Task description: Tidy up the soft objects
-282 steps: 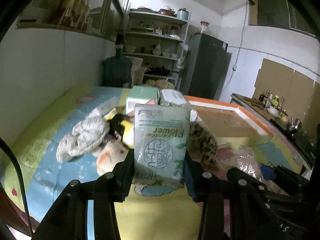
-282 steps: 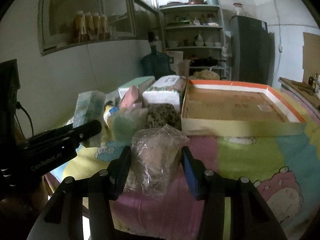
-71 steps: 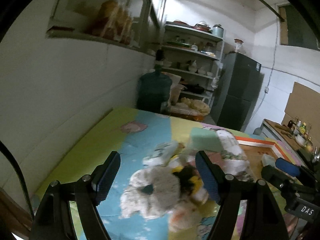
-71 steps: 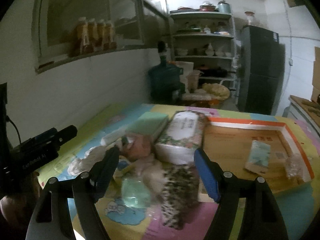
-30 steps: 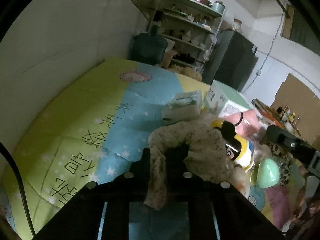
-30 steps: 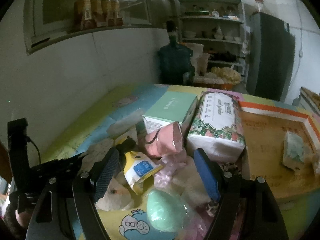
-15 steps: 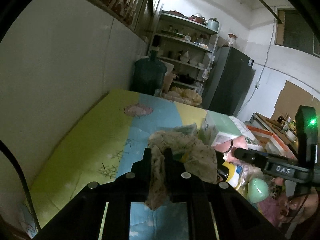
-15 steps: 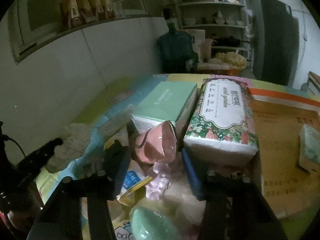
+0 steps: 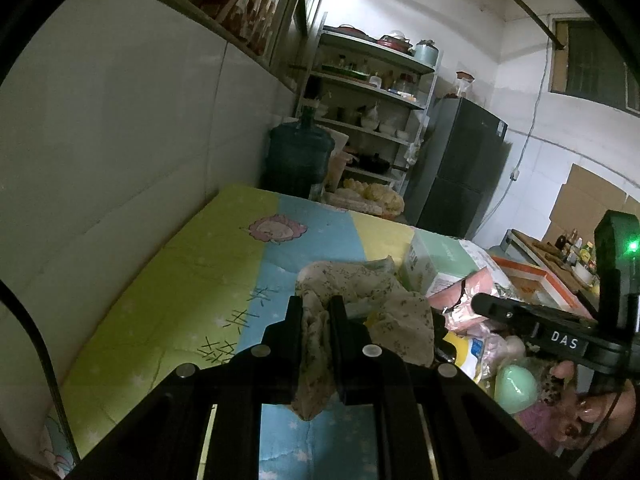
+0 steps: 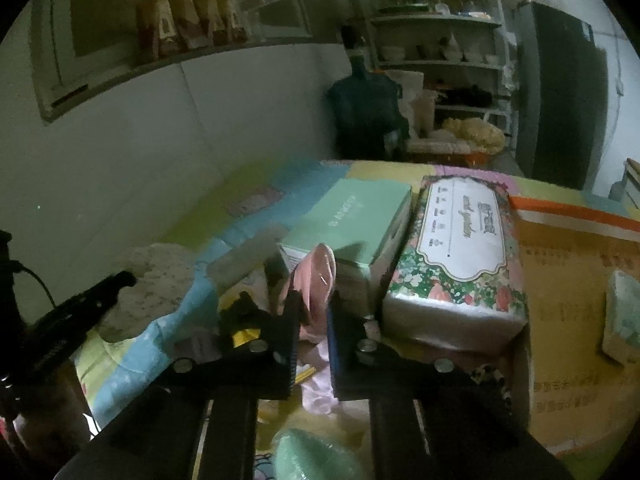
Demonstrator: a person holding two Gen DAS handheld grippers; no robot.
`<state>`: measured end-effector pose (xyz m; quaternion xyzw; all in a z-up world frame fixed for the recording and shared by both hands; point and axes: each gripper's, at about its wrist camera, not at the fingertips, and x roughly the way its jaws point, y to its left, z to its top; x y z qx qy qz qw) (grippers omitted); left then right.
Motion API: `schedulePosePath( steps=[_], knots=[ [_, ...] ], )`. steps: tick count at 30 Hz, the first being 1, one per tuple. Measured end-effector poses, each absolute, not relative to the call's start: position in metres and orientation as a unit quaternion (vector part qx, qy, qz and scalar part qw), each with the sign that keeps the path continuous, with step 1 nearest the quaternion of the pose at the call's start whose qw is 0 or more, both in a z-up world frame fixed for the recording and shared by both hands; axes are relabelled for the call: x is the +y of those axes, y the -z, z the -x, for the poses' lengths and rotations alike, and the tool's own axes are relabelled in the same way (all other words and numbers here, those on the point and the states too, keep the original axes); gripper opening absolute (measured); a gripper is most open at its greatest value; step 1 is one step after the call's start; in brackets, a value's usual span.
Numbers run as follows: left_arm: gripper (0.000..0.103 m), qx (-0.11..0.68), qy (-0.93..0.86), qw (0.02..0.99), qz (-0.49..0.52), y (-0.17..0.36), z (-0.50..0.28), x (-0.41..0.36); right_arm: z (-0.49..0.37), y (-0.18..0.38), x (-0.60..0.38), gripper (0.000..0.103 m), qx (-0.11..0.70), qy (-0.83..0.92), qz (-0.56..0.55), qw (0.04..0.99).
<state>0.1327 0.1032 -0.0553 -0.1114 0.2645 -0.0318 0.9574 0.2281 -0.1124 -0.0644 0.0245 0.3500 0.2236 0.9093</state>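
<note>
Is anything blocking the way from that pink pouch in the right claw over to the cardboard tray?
Yes. The floral tissue pack lies right of the pink pouch, between it and the tray. The right gripper, whose jaws have just been closing, pinches the pouch.

white tiled wall (image 9: 120,128) | open shelves (image 9: 372,92) | dark fridge (image 9: 460,168) | dim light

My left wrist camera looks forward and down along the left claw (image 9: 315,312), close over the surface (image 9: 192,280), facing the shelves (image 9: 372,92) and fridge (image 9: 460,168). My right wrist camera looks the same way along the right claw (image 10: 311,312). Both views share the green box (image 9: 436,258), water jug (image 10: 366,108) and each other's claw.
</note>
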Motion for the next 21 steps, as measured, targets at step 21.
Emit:
schedulePosePath(
  steps=[21],
  knots=[
    [0.013,0.238,0.049,0.965,0.097,0.036,-0.117,0.084,-0.188,0.017,-0.131,0.008,0.275,-0.228,-0.034,0.934]
  ],
)
